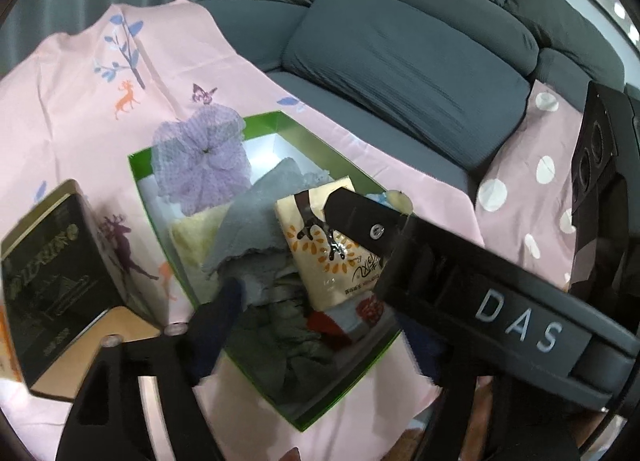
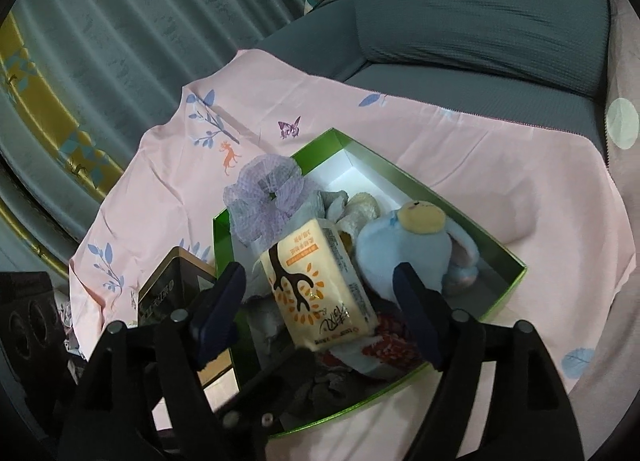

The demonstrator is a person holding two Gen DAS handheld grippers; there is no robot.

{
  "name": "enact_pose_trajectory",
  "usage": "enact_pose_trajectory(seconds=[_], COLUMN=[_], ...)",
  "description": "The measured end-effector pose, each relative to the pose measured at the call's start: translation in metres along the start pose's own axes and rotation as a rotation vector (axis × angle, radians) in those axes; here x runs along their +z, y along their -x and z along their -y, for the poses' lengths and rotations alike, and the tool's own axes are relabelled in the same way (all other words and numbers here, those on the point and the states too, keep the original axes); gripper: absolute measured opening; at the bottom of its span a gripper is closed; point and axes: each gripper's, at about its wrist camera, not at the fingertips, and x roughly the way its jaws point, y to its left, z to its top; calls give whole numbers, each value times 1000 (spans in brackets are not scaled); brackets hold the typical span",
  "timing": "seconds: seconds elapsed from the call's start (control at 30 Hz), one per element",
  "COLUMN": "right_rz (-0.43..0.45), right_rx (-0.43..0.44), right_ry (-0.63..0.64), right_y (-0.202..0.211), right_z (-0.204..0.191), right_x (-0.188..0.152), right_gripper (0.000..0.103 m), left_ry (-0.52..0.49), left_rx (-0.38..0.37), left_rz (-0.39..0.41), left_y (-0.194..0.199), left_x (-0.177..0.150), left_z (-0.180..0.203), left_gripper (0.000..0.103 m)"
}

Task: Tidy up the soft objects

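Observation:
A green box point(image 2: 472, 217) with a white inside sits on a pink cloth and holds soft things: a purple mesh scrunchie point(image 2: 264, 193), a cream tissue pack point(image 2: 320, 285), a blue plush toy point(image 2: 404, 245), grey cloths and a red-patterned item point(image 2: 390, 345). My right gripper point(image 2: 324, 305) is open above the box, its fingers on either side of the tissue pack without touching it. In the left wrist view the box point(image 1: 280, 123), scrunchie point(image 1: 204, 165), grey cloth point(image 1: 256, 217) and tissue pack point(image 1: 324, 257) show. Only my left gripper's one finger point(image 1: 218, 325) shows; the right gripper's body point(image 1: 460, 269) blocks the other side.
A black and gold tin box point(image 1: 56, 281) stands left of the green box, also in the right wrist view point(image 2: 168, 293). The pink cloth point(image 1: 100, 109) covers the surface. A grey sofa with cushions point(image 1: 408, 73) lies behind. A dotted pink cloth point(image 1: 532, 181) is at right.

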Motion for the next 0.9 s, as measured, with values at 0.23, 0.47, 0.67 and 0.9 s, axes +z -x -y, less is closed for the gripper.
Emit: enact_pose_trajectory(seconds=[0.23,0.47,0.67,0.9], right_rz=[35,91,154,223], right_rx=[-7,-52,-76,-98], right_ry=[-7,6,8,8], right_y=[11,32,55,80], right_z=[2,0,1,1], right_x=[0,-1,-4,-7], right_gripper=[87,91,98,101], left_ry=[-7,-7,17,49], left_rx=[7,5,15,0], left_rz=[30,67,95,113], left_y=[16,34,50,59], left_x=[0,-1,-2,-1], left_z=[4,9,10,8], left_gripper=[86,87,87,87])
